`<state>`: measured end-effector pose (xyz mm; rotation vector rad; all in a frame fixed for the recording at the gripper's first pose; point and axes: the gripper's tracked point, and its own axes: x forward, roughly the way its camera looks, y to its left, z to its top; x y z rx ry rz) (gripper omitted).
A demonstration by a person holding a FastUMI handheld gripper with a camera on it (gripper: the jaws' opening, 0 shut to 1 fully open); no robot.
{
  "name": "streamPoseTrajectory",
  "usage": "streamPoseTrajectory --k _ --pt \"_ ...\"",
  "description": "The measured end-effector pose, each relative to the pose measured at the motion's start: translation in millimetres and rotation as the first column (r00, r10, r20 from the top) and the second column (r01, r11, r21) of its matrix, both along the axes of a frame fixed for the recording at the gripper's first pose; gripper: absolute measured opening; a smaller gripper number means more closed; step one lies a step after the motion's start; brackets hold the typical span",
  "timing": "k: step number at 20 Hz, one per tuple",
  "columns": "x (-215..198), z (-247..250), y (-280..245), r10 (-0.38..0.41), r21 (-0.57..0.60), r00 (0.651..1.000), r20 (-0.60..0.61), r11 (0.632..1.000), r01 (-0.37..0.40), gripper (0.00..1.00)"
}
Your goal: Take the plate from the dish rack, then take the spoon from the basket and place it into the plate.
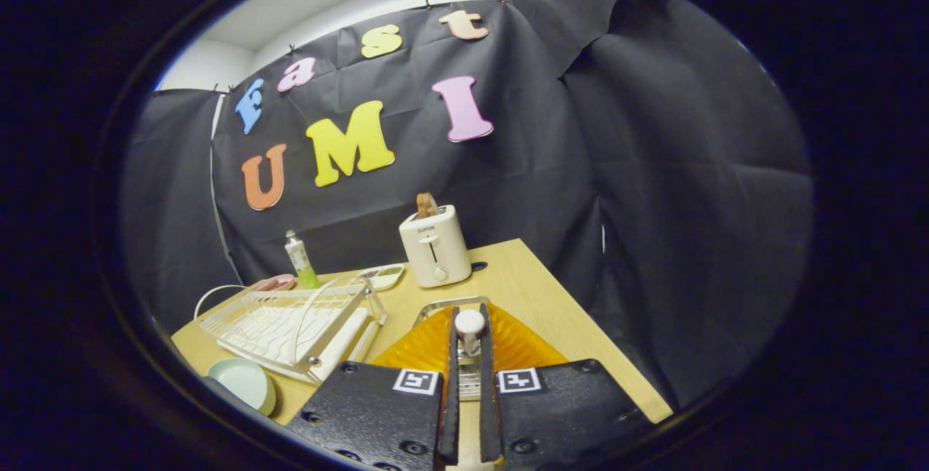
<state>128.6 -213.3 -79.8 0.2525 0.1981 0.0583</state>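
The claw (469,344) is clamped on the spoon (469,324): both fingers press against its pale handle, whose rounded end stands up between the fingertips. The spoon sits upright in the basket (428,344), an orange ribbed one with a metal rim, which lies directly under and just ahead of the fingers on the wooden counter (537,297). To the left of the basket stands the white wire dish rack (290,326), its tray tilted a little, with a thin wire hoop arching over it. The plate (247,382), a pale green round dish, lies flat on the counter in front of the rack's near corner, apart from the basket and left of the left finger. Beyond the basket a cream toaster (435,246) stands upright with a brown slice of bread (427,205) poking out of its slot. Left of the toaster lies a small white tray (383,276) with something green in it, then a white and green tube (300,260) standing on end, and a pink dish (274,283) beside it, just behind the rack.
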Motion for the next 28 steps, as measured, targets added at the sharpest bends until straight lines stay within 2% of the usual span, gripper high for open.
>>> streamPoseTrajectory --k 3,8,12,15,17,21,25,28 --pt "-3.4 25.1 0.7 0.006 -0.023 0.999 0.045 1.0 -0.005 0.09" --pt "-23.1 74.5 8.9 0.012 -0.068 0.993 0.118 0.998 -0.004 0.08" --pt "-48.0 109.3 32.7 0.048 -0.075 0.987 0.152 0.996 -0.037 0.08" --pt "-68.4 135.8 63.7 0.101 -0.084 0.977 0.187 0.993 -0.087 0.08" --pt "-84.7 149.0 97.2 0.177 -0.094 0.963 0.201 0.983 -0.161 0.08" --pt "-116.6 151.5 178.8 0.389 -0.11 0.908 0.155 0.92 -0.375 0.08" --pt "-130.4 139.8 241.2 0.519 -0.189 0.85 0.087 0.847 -0.497 0.08" --pt "-136.6 116.0 288.3 0.606 -0.199 0.795 0.025 0.783 -0.59 0.08"
